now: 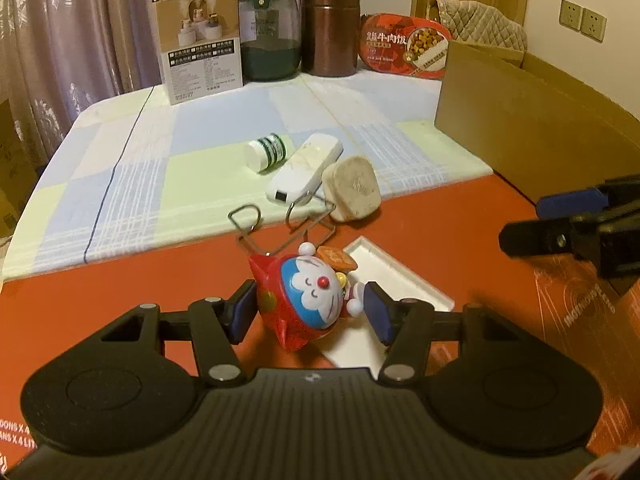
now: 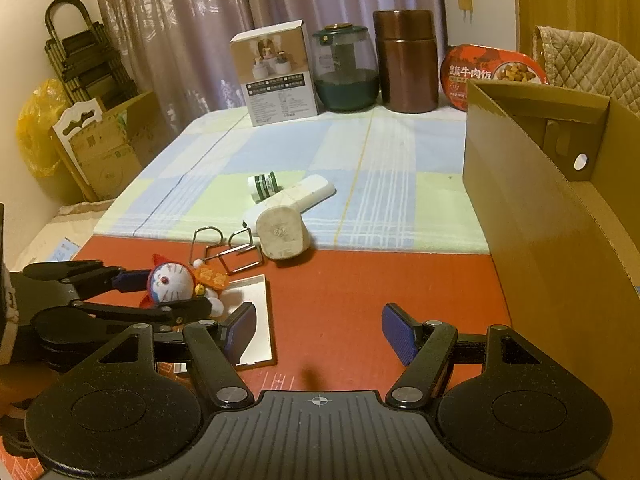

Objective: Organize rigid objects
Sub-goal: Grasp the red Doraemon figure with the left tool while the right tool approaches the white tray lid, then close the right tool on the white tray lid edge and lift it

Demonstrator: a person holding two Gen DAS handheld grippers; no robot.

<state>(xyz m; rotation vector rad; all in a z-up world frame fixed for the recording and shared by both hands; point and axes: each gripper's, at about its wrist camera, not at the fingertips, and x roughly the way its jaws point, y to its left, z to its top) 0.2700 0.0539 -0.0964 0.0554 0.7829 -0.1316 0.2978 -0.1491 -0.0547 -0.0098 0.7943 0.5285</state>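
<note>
A Doraemon toy in a red outfit [image 1: 304, 300] lies on the red mat between the fingers of my left gripper [image 1: 310, 312]. The jaws are wide and straddle it; whether the pads touch it is unclear. The toy also shows in the right wrist view [image 2: 172, 280], with the left gripper around it. My right gripper [image 2: 318, 334] is open and empty above the red mat; its tip shows in the left wrist view [image 1: 552, 220]. A white lid [image 1: 396, 280] lies under the toy. Metal clips [image 1: 280, 224], a beige block [image 1: 352, 192], a white remote [image 1: 304, 168] and a small bottle [image 1: 266, 152] lie beyond.
An open cardboard box [image 2: 552, 200] stands at the right. A product box [image 2: 276, 76], a glass jar [image 2: 344, 68], a brown canister [image 2: 408, 60] and a red food tub [image 2: 492, 72] line the far edge. Cardboard and a folded rack [image 2: 84, 80] stand at left.
</note>
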